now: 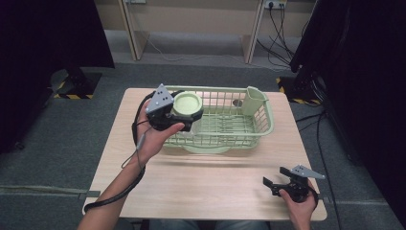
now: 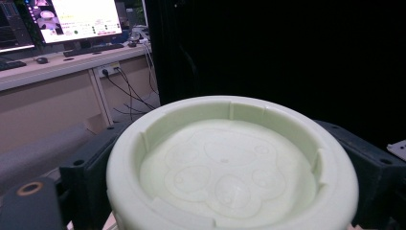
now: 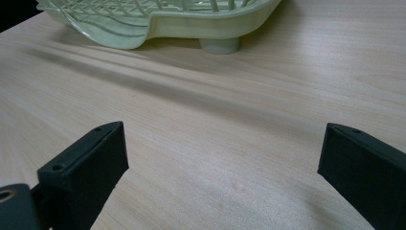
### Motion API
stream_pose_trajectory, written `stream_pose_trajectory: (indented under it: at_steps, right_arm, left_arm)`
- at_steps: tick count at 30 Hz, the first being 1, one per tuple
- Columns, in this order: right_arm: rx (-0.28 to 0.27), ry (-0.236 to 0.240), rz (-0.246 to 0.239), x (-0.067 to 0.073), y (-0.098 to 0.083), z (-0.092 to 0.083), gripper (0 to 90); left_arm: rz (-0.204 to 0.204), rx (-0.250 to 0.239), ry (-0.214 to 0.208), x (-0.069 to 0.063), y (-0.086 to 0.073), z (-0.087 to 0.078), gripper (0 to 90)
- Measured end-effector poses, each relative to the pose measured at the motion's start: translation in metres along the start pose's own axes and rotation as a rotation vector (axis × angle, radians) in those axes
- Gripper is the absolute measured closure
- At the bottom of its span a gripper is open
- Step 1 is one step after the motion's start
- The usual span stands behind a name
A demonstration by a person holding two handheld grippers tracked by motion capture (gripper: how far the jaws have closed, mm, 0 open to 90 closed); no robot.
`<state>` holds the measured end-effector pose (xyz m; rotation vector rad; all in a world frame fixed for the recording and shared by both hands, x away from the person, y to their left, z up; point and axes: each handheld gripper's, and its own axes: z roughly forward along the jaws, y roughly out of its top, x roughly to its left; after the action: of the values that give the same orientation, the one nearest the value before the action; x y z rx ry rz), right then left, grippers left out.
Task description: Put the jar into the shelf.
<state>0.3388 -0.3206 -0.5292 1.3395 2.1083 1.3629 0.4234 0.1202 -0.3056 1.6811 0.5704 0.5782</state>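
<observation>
Left tongs (image 1: 184, 115) clamped on pale green cup (image 1: 187, 103), bottom up, over left end of basket (image 1: 261, 125). Right tongs (image 1: 276, 178) spread wide above bare tabletop (image 1: 206, 182).

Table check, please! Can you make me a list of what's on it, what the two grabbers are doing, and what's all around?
Surface: light wooden table, bare in front.
Job's things: pale green cup, upside down, held over the green basket.
Clutter: nothing seen.
Grippers: left gripper clamps the cup; right gripper open, jaws wide apart, low near the table's right front corner.
Cables: black cable trails from the left gripper; more cables on the floor at right.
Surroundings: grey carpet, black curtains, a desk with a lit monitor.
</observation>
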Motion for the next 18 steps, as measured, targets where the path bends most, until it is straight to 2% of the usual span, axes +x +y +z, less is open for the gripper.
stream_pose_trajectory:
  at_steps: [6,7,9,12,17,18]
  right_arm:
    - [0.002,0.001,0.002,0.0,0.0,0.0,3.3]
    - [0.002,0.001,0.002,0.0,0.0,0.0,3.3]
    - [0.001,0.003,0.006,0.0,0.0,0.0,3.3]
    - [0.003,0.004,0.007,0.0,0.0,0.0,3.3]
    - [0.003,0.005,0.006,0.0,0.0,0.0,3.3]
    - [0.003,0.005,0.006,0.0,0.0,0.0,3.3]
  left_arm:
    - [-0.017,0.007,0.014,0.008,0.003,0.015,11.2]
    - [-0.023,0.014,0.018,0.01,0.003,0.024,11.2]
    - [-0.023,0.014,0.018,0.01,0.003,0.024,11.2]
    - [-0.034,0.031,0.025,0.015,0.003,0.038,11.2]
    - [-0.041,0.037,0.033,0.018,0.002,0.045,11.2]
    - [-0.052,0.04,0.04,0.022,0.0,0.052,11.2]
